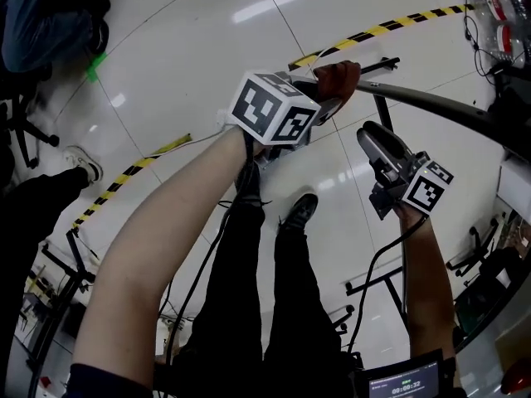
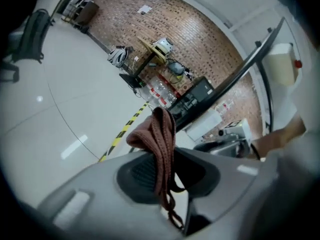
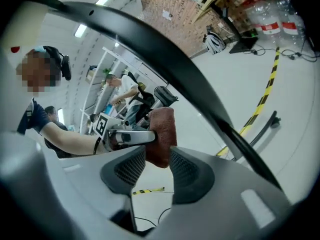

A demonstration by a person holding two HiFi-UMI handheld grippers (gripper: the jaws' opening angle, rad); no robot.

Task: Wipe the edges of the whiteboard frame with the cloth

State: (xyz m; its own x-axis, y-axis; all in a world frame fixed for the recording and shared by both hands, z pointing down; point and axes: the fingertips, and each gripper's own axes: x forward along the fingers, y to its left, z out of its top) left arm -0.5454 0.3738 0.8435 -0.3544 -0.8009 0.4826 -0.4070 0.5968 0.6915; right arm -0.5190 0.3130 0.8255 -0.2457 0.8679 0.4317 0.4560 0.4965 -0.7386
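The cloth (image 1: 338,75), a bunched brown rag, sits at the near end of the whiteboard frame (image 1: 431,102). It is up against that dark bar, though the head view does not settle whether it presses on the edge or only stands just beside it. The left tongs (image 2: 162,166) are clamped on the cloth. In the left gripper view a fold is pinched between the pads, and the loose bulk stands up past the tips toward the frame, which arcs across beyond and to the right.

From the cloth, the frame's long axis runs away to the person's right, so the unwiped length lies that way.

The right tongs (image 3: 155,166) hang on the person's side of the frame, near it but apart from it, a little along the bar from the cloth. Their jaws stand wide apart and press on nothing. Their own view looks through the gap at the cloth, with the frame crossing overhead.

The left hand is clearly the nearer one. The coming stroke looks like a slide along the bar to the right, keeping the cloth's bulk turned onto the edge. The right tongs stand close to that path.
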